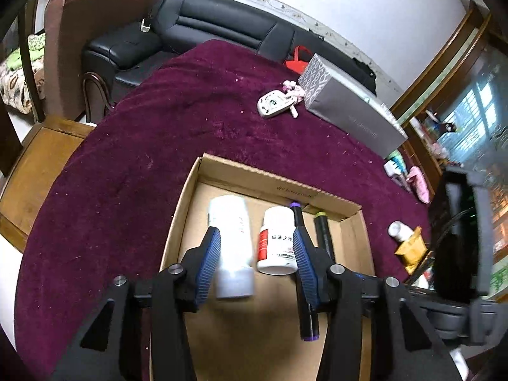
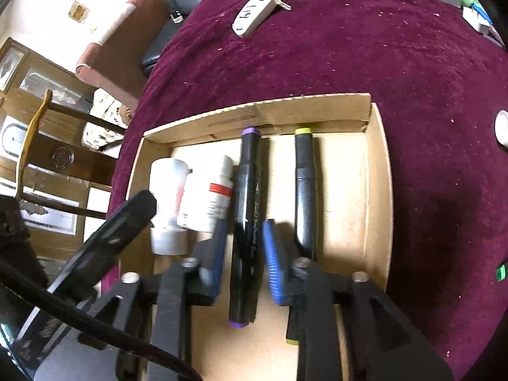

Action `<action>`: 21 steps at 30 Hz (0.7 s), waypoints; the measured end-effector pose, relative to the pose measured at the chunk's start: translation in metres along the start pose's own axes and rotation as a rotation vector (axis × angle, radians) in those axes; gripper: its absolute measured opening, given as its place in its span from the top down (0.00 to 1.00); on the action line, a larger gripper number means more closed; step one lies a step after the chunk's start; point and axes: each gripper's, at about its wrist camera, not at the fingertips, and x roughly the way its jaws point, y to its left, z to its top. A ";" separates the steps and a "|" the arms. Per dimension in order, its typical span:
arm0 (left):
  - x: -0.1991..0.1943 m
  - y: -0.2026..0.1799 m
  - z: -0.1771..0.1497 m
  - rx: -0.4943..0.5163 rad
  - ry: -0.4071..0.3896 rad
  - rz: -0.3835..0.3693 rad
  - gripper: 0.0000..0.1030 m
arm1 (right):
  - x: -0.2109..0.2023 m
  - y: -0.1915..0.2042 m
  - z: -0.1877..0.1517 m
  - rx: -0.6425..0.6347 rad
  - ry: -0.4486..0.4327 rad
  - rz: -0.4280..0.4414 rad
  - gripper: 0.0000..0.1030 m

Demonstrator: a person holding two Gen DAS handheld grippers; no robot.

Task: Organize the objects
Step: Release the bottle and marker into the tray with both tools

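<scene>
A shallow cardboard box (image 1: 273, 179) (image 2: 379, 171) lies on the maroon tablecloth. In it lie a plain white bottle (image 1: 231, 238) (image 2: 166, 197), a white bottle with a red label (image 1: 276, 241) (image 2: 208, 197), a black marker with purple ends (image 1: 306, 317) (image 2: 246, 222) and a black marker with yellow-green ends (image 1: 324, 235) (image 2: 304, 190). My left gripper (image 1: 255, 246) is open over the two bottles and holds nothing. My right gripper (image 2: 244, 241) is open with its blue pads on either side of the purple marker, small gaps showing on both sides.
On the cloth beyond the box lie a white key fob with keys (image 1: 274, 104) (image 2: 254, 16) and a long grey box (image 1: 349, 108). A small white bottle and a yellow packet (image 1: 408, 244) lie right of the box. A black sofa (image 1: 190, 28) and wooden chairs stand beyond the table.
</scene>
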 end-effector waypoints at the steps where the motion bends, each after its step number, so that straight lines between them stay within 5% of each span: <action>1: -0.005 0.001 0.001 -0.014 -0.005 -0.007 0.60 | -0.001 0.000 0.000 -0.001 -0.007 0.001 0.73; 9: -0.044 0.004 -0.003 -0.098 -0.073 -0.068 0.59 | -0.046 0.004 -0.006 -0.044 -0.128 -0.003 0.69; 16: -0.090 -0.024 -0.016 -0.080 -0.195 -0.215 0.51 | -0.153 0.008 -0.033 -0.164 -0.439 -0.099 0.64; 19: -0.102 -0.047 -0.020 -0.043 -0.231 -0.301 0.48 | -0.218 0.011 -0.067 -0.232 -0.697 -0.231 0.23; 21: -0.105 -0.067 -0.024 0.004 -0.230 -0.338 0.43 | -0.254 0.008 -0.092 -0.247 -0.871 -0.296 0.13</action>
